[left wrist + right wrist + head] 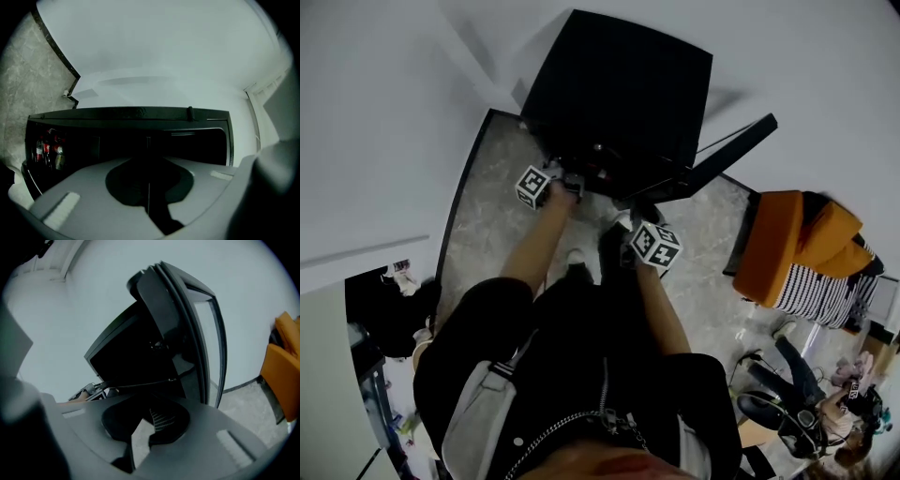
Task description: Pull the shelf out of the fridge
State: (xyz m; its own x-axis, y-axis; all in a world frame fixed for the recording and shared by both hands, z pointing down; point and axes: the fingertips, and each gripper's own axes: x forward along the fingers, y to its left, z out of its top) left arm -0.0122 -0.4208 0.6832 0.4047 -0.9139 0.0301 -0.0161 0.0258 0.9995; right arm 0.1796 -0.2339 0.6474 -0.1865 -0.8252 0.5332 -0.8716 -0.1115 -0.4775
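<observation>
Black boxy mini fridge (pixel 619 89) stands against a white wall, its door (pixel 727 155) swung open. The left gripper (pixel 572 184) reaches its mouth; the right gripper (pixel 625 223) hangs just outside.

Left gripper view: jaws pinched almost together on the pale edge of a thin flat shelf (pixel 149 197).

Right gripper view: jaws slightly parted, empty, while the shelf (pixel 140 382) juts from the fridge.

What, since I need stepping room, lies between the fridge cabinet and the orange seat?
The fridge's open door juts from the cabinet toward the orange seat; past it, a strip of speckled floor. Head view shows it best.
</observation>
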